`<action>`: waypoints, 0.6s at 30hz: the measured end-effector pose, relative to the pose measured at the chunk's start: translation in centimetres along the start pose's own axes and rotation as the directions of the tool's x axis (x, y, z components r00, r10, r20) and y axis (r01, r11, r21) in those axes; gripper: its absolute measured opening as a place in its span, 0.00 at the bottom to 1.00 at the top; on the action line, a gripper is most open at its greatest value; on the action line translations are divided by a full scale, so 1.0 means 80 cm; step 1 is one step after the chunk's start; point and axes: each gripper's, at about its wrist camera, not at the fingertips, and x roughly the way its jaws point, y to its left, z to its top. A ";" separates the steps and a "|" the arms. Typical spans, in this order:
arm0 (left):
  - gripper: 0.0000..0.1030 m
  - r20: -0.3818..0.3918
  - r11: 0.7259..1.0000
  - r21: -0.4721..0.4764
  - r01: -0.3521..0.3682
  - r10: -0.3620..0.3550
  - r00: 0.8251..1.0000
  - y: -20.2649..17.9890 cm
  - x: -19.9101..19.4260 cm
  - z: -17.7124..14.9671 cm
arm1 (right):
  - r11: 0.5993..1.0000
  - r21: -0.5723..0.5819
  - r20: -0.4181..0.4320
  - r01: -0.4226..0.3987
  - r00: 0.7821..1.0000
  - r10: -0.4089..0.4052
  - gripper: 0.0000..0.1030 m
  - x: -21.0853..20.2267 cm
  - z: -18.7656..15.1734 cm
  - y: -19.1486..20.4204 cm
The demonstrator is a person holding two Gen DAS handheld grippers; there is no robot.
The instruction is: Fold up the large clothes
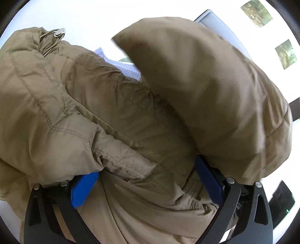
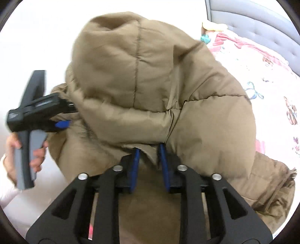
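A large tan puffer jacket (image 1: 116,112) fills both views and is held up off the bed. In the left wrist view my left gripper (image 1: 148,178) has its blue pads (image 1: 84,189) set wide apart, with jacket fabric bunched between and over them. A metal ring (image 1: 54,35) hangs from the jacket at the upper left. In the right wrist view my right gripper (image 2: 149,161) is shut on a fold of the jacket (image 2: 150,93), its blue pads (image 2: 135,169) close together around the fabric. The left gripper (image 2: 63,123) shows there at the left, pushed into the jacket's edge.
A bed with a pink and white patterned cover (image 2: 262,71) lies at the right, with a grey padded headboard (image 2: 262,20) behind it. White walls lie behind. A light blue cloth (image 1: 120,63) shows behind the jacket. Two pictures (image 1: 256,13) hang on the wall.
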 end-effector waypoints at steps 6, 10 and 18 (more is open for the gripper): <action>0.95 -0.022 0.995 0.048 -0.083 0.084 0.996 -0.020 0.009 -0.010 | 1.000 0.011 0.084 -0.003 0.996 0.002 0.92 -0.044 -0.016 0.022; 0.95 -0.081 0.977 0.121 -0.177 0.187 0.979 -0.045 0.032 -0.011 | 0.999 0.033 0.089 0.044 0.995 -0.046 0.92 -0.050 -0.032 0.033; 0.95 -0.043 0.971 0.108 -0.211 0.217 0.975 -0.058 0.035 -0.033 | 0.992 0.078 0.064 0.103 0.992 -0.108 0.92 -0.035 -0.052 0.040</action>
